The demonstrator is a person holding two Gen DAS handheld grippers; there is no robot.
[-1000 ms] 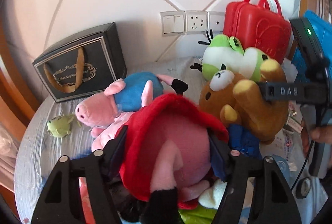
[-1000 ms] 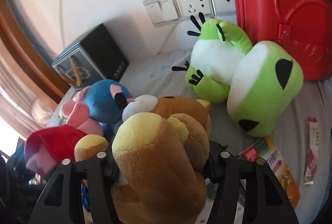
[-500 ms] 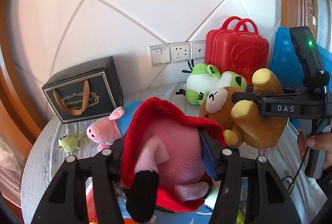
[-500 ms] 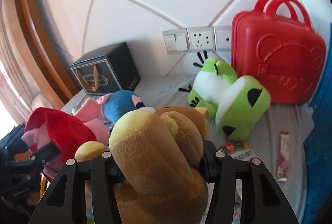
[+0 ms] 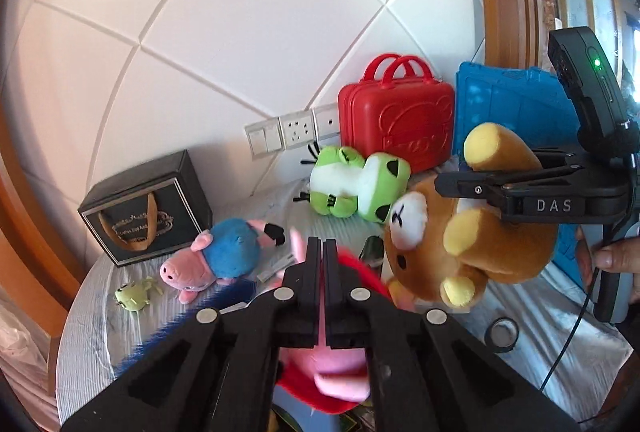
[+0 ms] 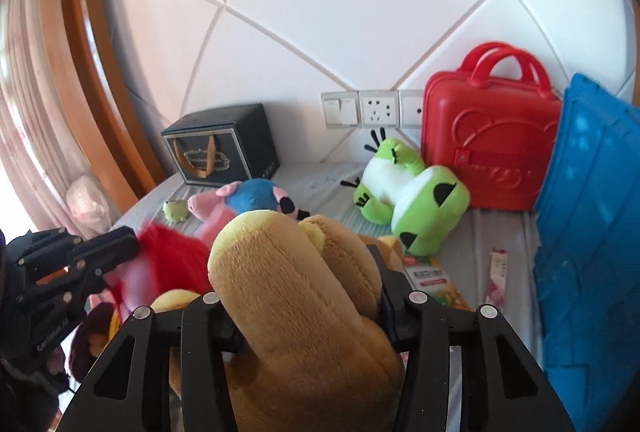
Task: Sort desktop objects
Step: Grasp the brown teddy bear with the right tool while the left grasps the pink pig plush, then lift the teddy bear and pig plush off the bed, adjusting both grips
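A grey-clothed table (image 5: 100, 328) stands against white tiles. Nearest, the left gripper (image 5: 323, 268) has its jaws pressed together; the red-dressed pig plush (image 5: 332, 380) hangs beneath, apparently slipped from the wide grip of a second ago. The right gripper (image 6: 308, 296) pinches the brown bear plush (image 6: 304, 308), lifted off the table. Next: regrip the pig. At the back edge sits a green frog plush (image 6: 408, 200).

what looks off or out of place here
The brown bear hangs head-down, clamped by one leg in the right gripper. The left gripper is shut almost flat with the red-dressed pig blurred under it; whether it pinches fabric is unclear. The green frog lies toppled on its side by the red case.
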